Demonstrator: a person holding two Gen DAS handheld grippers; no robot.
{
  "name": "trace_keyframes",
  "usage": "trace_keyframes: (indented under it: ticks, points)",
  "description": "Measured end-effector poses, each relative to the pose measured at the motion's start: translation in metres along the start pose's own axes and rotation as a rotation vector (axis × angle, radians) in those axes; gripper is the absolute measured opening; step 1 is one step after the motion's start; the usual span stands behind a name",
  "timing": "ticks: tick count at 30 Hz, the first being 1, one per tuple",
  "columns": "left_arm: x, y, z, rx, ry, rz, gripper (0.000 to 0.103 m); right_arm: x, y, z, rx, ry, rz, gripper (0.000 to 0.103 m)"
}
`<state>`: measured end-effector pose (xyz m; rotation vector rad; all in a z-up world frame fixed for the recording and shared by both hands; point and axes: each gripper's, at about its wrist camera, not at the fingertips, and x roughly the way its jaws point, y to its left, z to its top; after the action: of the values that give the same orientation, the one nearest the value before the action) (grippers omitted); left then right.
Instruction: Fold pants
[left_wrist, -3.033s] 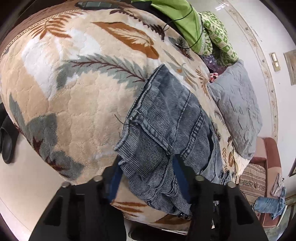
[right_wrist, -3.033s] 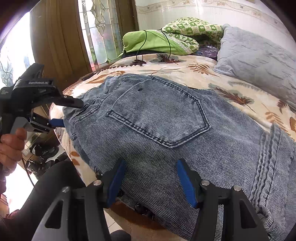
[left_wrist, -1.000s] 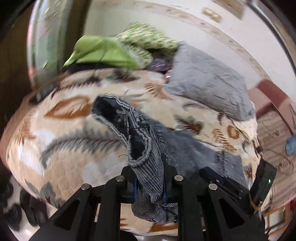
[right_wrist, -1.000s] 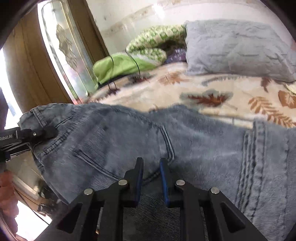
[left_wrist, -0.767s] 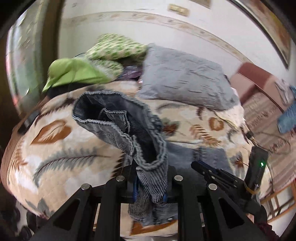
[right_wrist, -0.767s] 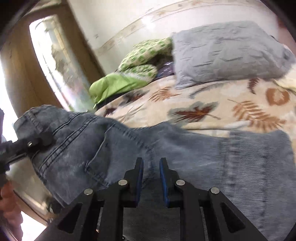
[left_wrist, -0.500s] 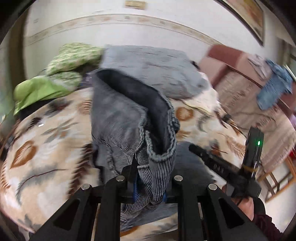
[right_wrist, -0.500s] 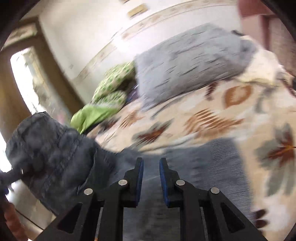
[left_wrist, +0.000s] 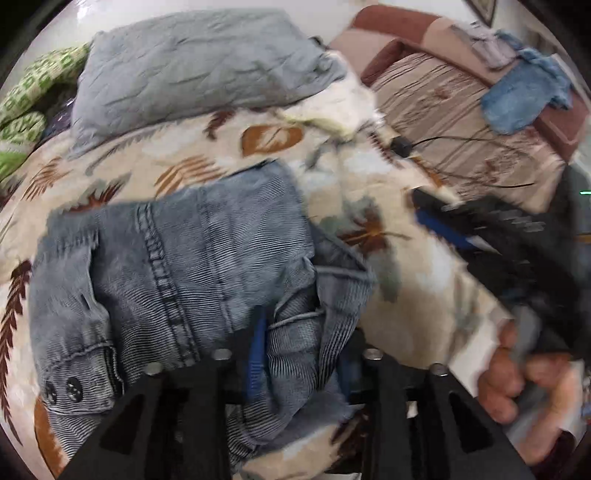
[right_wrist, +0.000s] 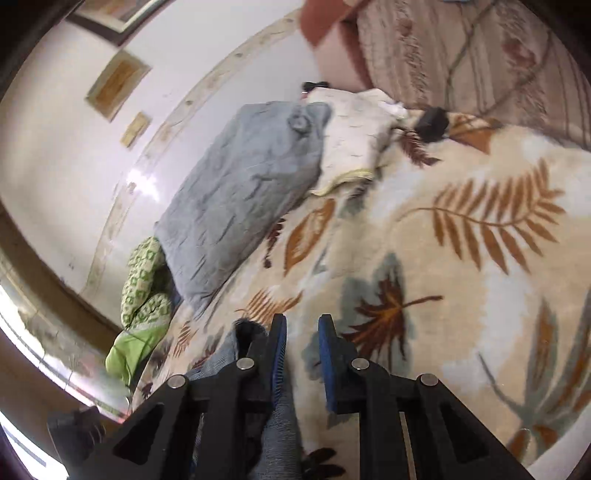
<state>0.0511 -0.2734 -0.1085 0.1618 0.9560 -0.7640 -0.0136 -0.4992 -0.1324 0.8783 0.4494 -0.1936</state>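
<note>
The pants (left_wrist: 177, 266), grey-blue ribbed denim, lay folded over on the leaf-patterned blanket (left_wrist: 406, 280) of the bed, filling the left wrist view from 9 o'clock to the centre, with two dark buttons at 8 o'clock. The left tool (left_wrist: 303, 354) sat at 6 o'clock in that view. Its jaws were opening, and a bunched fold of the waist end lay between the blue pads (left_wrist: 256, 354); the pads did not look pressed onto the cloth.

At 3 o'clock in the same view the right tool (left_wrist: 439, 218) reached in over the blanket, blurred, with a person's hand (left_wrist: 524, 380) on its grip at 4 o'clock.

In the right wrist view the right tool (right_wrist: 301, 350) stood at 6 o'clock, its blue pads (right_wrist: 279, 350) narrowly apart with bare blanket (right_wrist: 461, 295) showing through the gap. Denim (right_wrist: 229, 354) lay just beside the left finger at 7 o'clock and ran beneath the tool; nothing was clamped.

A grey pillow (left_wrist: 192, 62) rested at 11 o'clock of the left view, and a green patterned cloth (right_wrist: 144, 291) at 9 o'clock of the right view.
</note>
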Motion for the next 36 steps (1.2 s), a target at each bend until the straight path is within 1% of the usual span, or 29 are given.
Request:
trace_keyframes:
  ticks: [1,2,3,4,5,7,8,10,11,12,14,16,17,19,21,23,25,26,27,28,30,31,32,33,34,35,36]
  points:
    - [-0.011,0.001,0.002,0.000,-0.008,-0.030,0.049,0.002,0.003,0.000,-0.006,0.006,0.003,0.020]
    - [-0.028,0.003,0.004,0.001,-0.035,-0.068,0.052,0.004,0.007,0.000,-0.018,0.009,0.003,0.020]
    - [-0.040,0.006,0.002,0.004,-0.059,-0.075,0.056,0.004,0.015,-0.001,-0.039,0.006,0.003,0.020]
    - [-0.052,0.006,0.004,0.013,-0.091,-0.064,0.061,0.005,0.018,-0.004,-0.055,-0.001,0.004,0.020]
    - [-0.067,0.012,0.005,0.020,-0.126,-0.043,0.063,0.003,0.026,-0.005,-0.078,-0.014,0.007,0.020]
    - [-0.082,0.025,0.010,0.018,-0.156,0.004,0.065,-0.001,0.041,-0.010,-0.124,-0.034,0.024,0.020]
    - [-0.088,0.034,0.010,0.016,-0.165,0.046,0.065,-0.001,0.049,-0.013,-0.142,-0.034,0.042,0.020]
    - [-0.090,0.055,0.006,0.002,-0.164,0.129,0.065,0.003,0.065,-0.020,-0.172,-0.015,0.080,0.020]
    - [-0.089,0.069,0.005,-0.022,-0.152,0.189,0.065,0.006,0.071,-0.025,-0.187,-0.002,0.089,0.020]
    - [-0.090,0.079,0.003,-0.039,-0.141,0.227,0.065,0.011,0.079,-0.030,-0.204,0.017,0.099,0.020]
    - [-0.083,0.098,0.005,-0.075,-0.115,0.298,0.065,0.022,0.093,-0.039,-0.231,0.051,0.120,0.020]
    - [-0.076,0.113,0.008,-0.089,-0.095,0.326,0.065,0.036,0.109,-0.045,-0.259,0.091,0.142,0.020]
    - [-0.069,0.120,0.016,-0.099,-0.078,0.343,0.065,0.043,0.115,-0.047,-0.274,0.107,0.140,0.020]
    - [-0.056,0.129,0.027,-0.109,-0.050,0.346,0.066,0.058,0.123,-0.050,-0.286,0.141,0.128,0.020]
    - [-0.040,0.135,0.036,-0.123,-0.015,0.353,0.066,0.077,0.123,-0.051,-0.242,0.201,0.140,0.020]
    - [-0.021,0.140,0.039,-0.136,0.025,0.347,0.066,0.094,0.119,-0.054,-0.220,0.250,0.110,0.020]
    - [0.000,0.148,0.037,-0.173,0.080,0.342,0.066,0.112,0.108,-0.058,-0.198,0.294,0.035,0.021]
    - [0.009,0.153,0.034,-0.194,0.096,0.328,0.067,0.119,0.101,-0.059,-0.182,0.319,0.005,0.021]
    - [0.015,0.154,0.032,-0.199,0.103,0.325,0.069,0.127,0.092,-0.061,-0.156,0.355,-0.016,0.021]
    - [0.020,0.155,0.029,-0.196,0.109,0.331,0.073,0.132,0.082,-0.062,-0.120,0.387,-0.009,0.021]
    - [0.026,0.155,0.026,-0.188,0.104,0.350,0.079,0.133,0.072,-0.061,-0.086,0.395,0.031,0.021]
    - [0.029,0.156,0.025,-0.188,0.106,0.355,0.084,0.133,0.069,-0.061,-0.093,0.401,0.045,0.021]
    - [0.031,0.158,0.026,-0.190,0.114,0.360,0.086,0.133,0.067,-0.061,-0.099,0.401,0.052,0.020]
    - [0.033,0.161,0.026,-0.195,0.121,0.362,0.092,0.132,0.065,-0.062,-0.100,0.398,0.061,0.020]
    - [0.034,0.164,0.027,-0.203,0.127,0.364,0.100,0.132,0.063,-0.063,-0.102,0.395,0.069,0.019]
    - [0.037,0.169,0.026,-0.215,0.133,0.366,0.103,0.131,0.062,-0.063,-0.104,0.391,0.078,0.019]
    - [0.040,0.177,0.025,-0.245,0.144,0.338,0.103,0.129,0.061,-0.064,-0.106,0.389,0.085,0.019]
